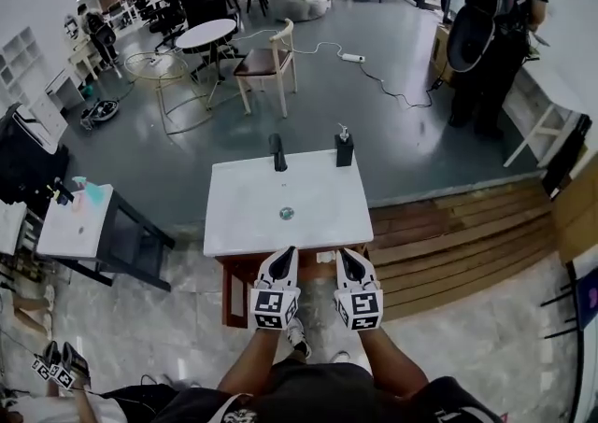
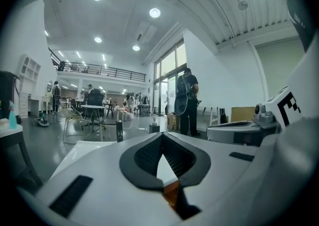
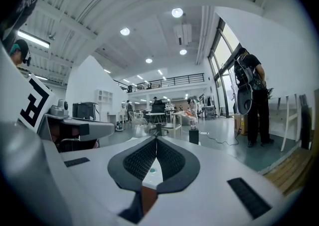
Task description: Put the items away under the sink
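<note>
The white sink (image 1: 248, 225) sits in the middle of the head view, with a small round drain (image 1: 286, 213) near its middle. At its far edge stand a dark tap (image 1: 277, 152) and, to the right of it, a dark soap bottle (image 1: 344, 146). The left gripper (image 1: 287, 251) and the right gripper (image 1: 344, 253) are side by side at the near edge of the sink, just below the middle of the picture. Both point at the sink. Each one is squeezed closed, its two tips touch, and nothing is between them. The space under the sink is mostly hidden by the top. A small white table (image 1: 65, 230) is at the left. A person in dark clothes (image 1: 495, 29) stands at the upper right.
</note>
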Tool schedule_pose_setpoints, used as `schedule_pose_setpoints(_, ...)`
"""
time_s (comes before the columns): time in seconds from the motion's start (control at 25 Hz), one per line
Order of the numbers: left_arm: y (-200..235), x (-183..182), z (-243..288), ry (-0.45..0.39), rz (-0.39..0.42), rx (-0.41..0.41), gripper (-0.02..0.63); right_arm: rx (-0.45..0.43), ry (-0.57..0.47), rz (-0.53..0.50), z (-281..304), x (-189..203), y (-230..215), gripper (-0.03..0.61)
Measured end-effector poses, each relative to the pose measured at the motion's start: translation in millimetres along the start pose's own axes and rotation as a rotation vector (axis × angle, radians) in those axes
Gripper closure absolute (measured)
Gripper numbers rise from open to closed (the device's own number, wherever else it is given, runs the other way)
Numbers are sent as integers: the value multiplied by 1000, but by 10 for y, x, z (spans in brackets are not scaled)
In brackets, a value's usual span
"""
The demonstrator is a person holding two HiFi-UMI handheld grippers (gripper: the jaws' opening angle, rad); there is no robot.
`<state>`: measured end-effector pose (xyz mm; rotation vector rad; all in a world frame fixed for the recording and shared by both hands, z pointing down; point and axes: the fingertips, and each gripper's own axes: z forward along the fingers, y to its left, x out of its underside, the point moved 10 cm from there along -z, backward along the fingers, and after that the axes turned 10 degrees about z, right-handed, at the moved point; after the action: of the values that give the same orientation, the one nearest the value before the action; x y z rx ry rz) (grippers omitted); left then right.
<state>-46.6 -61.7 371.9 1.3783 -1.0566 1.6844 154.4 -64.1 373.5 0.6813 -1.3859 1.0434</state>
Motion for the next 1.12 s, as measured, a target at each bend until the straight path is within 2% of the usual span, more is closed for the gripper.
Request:
schedule_pose_setpoints(0.28,528,-26,471,-17,5,43,607,35,1,-20,633,-214,3,555)
schedule_pose_setpoints(0.64,1136,37,879,-30,15,104,607,79,-3,-30,1291,-288,177,555)
schedule_pose_setpoints(0.84,1377,54,958,-60,25,123,606,97,-2,-66,1466,-329,244,555)
schedule_pose_setpoints(1.12,1497,106,1062,-50,-8,114,606,113,20,-83,1646,-346,160,555)
